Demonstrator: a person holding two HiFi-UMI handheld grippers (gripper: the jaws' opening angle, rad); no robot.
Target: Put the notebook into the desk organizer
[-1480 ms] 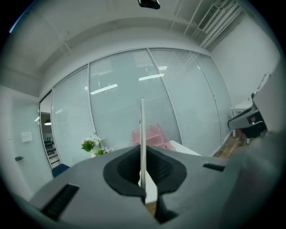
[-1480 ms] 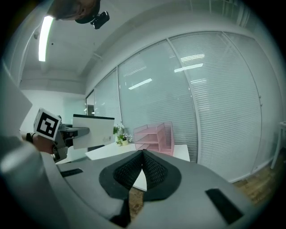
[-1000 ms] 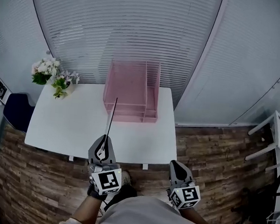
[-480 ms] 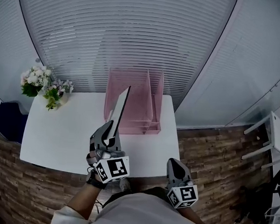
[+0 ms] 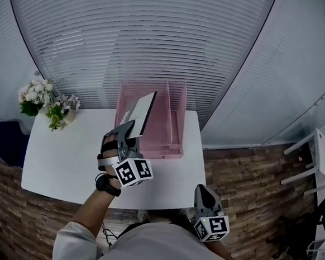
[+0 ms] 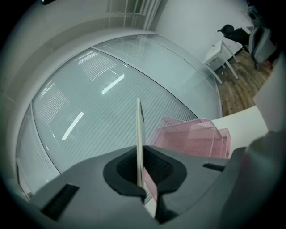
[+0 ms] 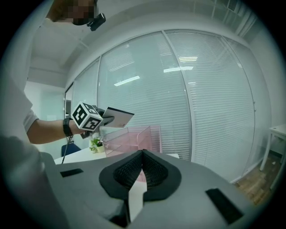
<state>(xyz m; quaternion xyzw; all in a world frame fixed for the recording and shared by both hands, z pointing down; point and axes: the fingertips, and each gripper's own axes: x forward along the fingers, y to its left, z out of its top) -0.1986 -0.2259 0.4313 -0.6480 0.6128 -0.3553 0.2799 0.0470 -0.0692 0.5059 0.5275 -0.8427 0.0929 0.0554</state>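
My left gripper (image 5: 130, 131) is shut on the thin white notebook (image 5: 140, 112) and holds it in the air above the left compartment of the pink wire-mesh desk organizer (image 5: 170, 138). In the left gripper view the notebook (image 6: 139, 134) stands edge-on between the pads, with the organizer (image 6: 192, 136) beyond and to the right. The right gripper view shows the notebook (image 7: 117, 116) tilted above the organizer (image 7: 134, 138). My right gripper (image 5: 205, 196) hangs low off the table's near right corner, shut with nothing in it.
The organizer stands at the back of a white table (image 5: 65, 158). A vase of white flowers (image 5: 44, 101) sits at the table's back left corner. Window blinds (image 5: 142, 35) rise behind. A white stool (image 5: 317, 161) stands on the wood floor at right.
My left gripper has lifted the notebook forward from the table's near edge to above the organizer, and the notebook has tipped from edge-on to show its cover. The right gripper has barely moved.
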